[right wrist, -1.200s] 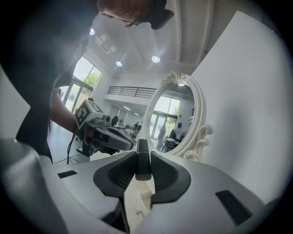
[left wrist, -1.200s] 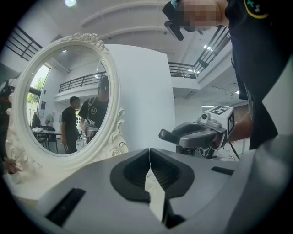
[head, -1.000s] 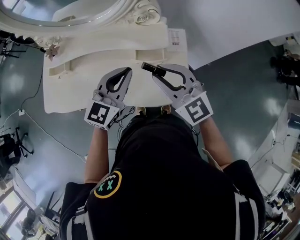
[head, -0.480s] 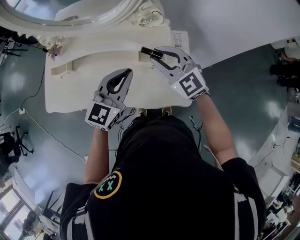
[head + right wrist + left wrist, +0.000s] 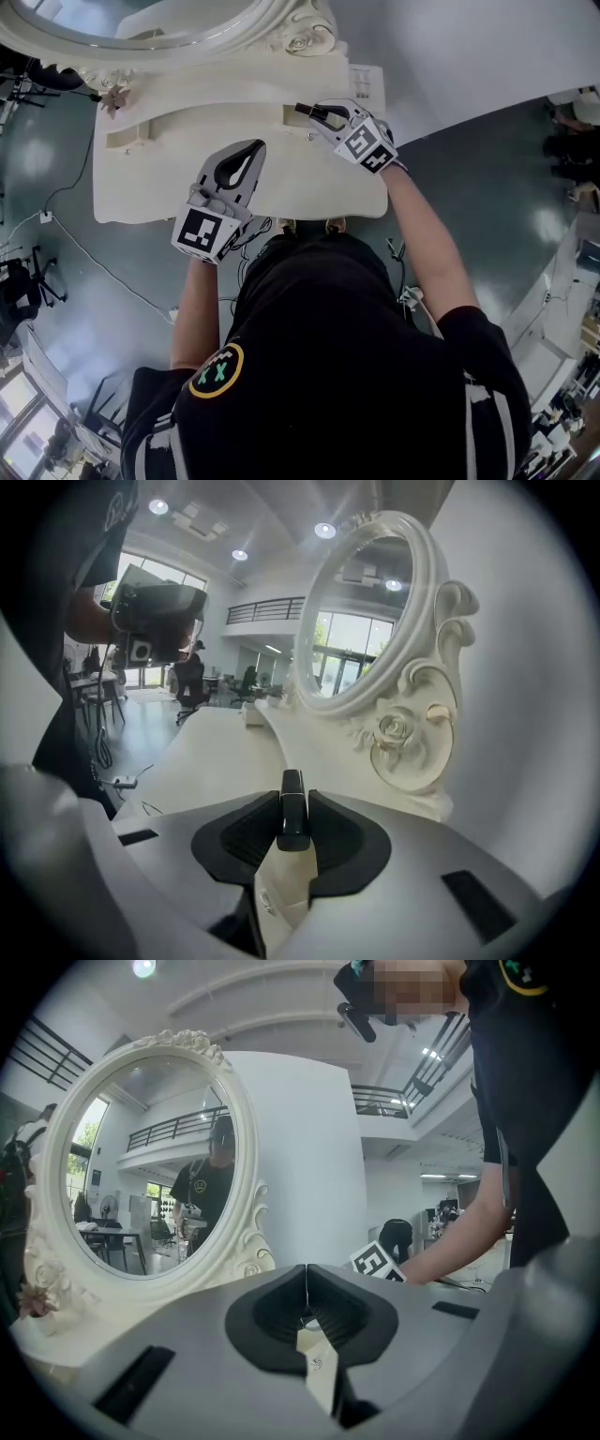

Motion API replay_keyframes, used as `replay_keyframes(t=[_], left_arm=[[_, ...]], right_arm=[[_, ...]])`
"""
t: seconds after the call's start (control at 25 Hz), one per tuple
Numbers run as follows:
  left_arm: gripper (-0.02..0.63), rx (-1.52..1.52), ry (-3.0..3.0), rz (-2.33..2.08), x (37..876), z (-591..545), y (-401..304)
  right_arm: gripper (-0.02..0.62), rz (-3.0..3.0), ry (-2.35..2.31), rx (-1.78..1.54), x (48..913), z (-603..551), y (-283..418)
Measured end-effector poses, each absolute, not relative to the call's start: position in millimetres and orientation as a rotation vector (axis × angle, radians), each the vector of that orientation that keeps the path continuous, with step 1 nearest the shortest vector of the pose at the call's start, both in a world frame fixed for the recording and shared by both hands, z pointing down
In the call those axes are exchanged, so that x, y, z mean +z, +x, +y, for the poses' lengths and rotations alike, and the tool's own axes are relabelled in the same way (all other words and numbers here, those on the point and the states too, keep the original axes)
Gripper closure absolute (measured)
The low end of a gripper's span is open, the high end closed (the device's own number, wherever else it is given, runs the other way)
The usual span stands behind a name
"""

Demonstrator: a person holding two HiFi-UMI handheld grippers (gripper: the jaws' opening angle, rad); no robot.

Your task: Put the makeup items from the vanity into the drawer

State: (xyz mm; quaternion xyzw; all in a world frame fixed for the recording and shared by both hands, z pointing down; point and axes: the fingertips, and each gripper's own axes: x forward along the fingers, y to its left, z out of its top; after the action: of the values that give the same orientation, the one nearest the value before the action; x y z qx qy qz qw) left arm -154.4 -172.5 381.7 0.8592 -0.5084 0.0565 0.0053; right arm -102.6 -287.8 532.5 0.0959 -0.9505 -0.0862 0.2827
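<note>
The right gripper (image 5: 322, 112) is clamped on a slim black makeup stick (image 5: 306, 110). In the right gripper view, the black makeup stick (image 5: 292, 816) stands between the ribbed dark pads and lies along the jaws, with both pads pressed against its sides. It is glossy and dark all over, narrow and square-edged, with a flat end facing the camera. Its far end pokes out a little past the jaw tips. No label or lettering can be made out on it.

From the head view, the gripper and stick are over the right part of the raised back tier of the cream-white vanity (image 5: 150, 183), close to a dark rectangular recess in that tier. They are just below the foot of the oval mirror (image 5: 141, 19). In the right gripper view, the mirror's carved frame rises close on the right, with a rose carving (image 5: 389, 731) at its base.

The left gripper (image 5: 254, 146) is over the middle of the vanity top, well apart from the right one. Its jaws are pressed together with nothing between them.
</note>
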Motion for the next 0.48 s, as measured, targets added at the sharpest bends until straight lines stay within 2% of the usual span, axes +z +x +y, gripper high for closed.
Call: replay_keyframes(t=[0.48], left_arm=[[0.583,0.183,2.674,-1.603,384,-171,-159]], right_arm=[[0.474,-2.508,0.246,-0.149,562,-297,-107]])
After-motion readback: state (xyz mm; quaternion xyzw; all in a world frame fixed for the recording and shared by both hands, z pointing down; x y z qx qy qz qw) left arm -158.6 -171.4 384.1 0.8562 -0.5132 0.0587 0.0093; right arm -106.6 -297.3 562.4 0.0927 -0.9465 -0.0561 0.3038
